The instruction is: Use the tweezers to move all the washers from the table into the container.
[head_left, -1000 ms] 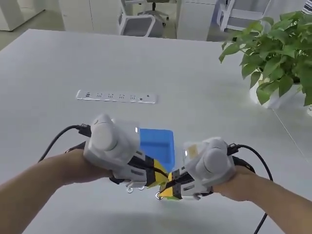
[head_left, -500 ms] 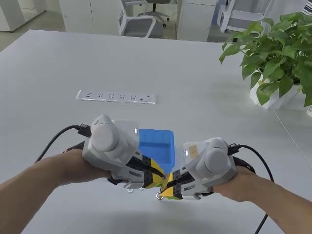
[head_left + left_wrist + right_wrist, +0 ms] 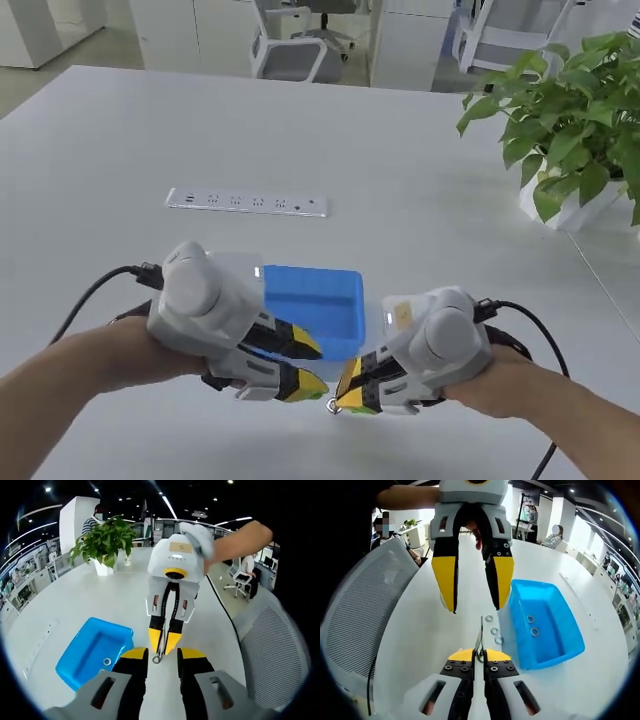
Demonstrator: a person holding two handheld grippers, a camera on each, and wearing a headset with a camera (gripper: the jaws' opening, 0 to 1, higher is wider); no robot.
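Observation:
My right gripper (image 3: 480, 655) is shut on thin metal tweezers (image 3: 481, 632) that point forward over the white table. Three washers (image 3: 494, 630) lie in a short row just right of the tweezers' tip, beside the blue container (image 3: 545, 625), which holds two washers (image 3: 532, 625). My left gripper (image 3: 163, 655) faces the right one (image 3: 166, 639), jaws open, nothing between them. From there a washer (image 3: 156, 659) sits at the tweezers' tip; I cannot tell whether it is pinched. In the head view the left gripper (image 3: 310, 365) and right gripper (image 3: 348, 388) meet in front of the container (image 3: 335, 315).
A white power strip (image 3: 247, 202) lies beyond the container. A potted green plant (image 3: 570, 130) stands at the table's right. Cables trail from both grippers toward me. A mesh office chair (image 3: 360, 610) stands by the near table edge.
The left gripper has drawn back to the left, leaving more of the blue container uncovered. The right gripper stays put with the tweezers. The head camera has shifted slightly.

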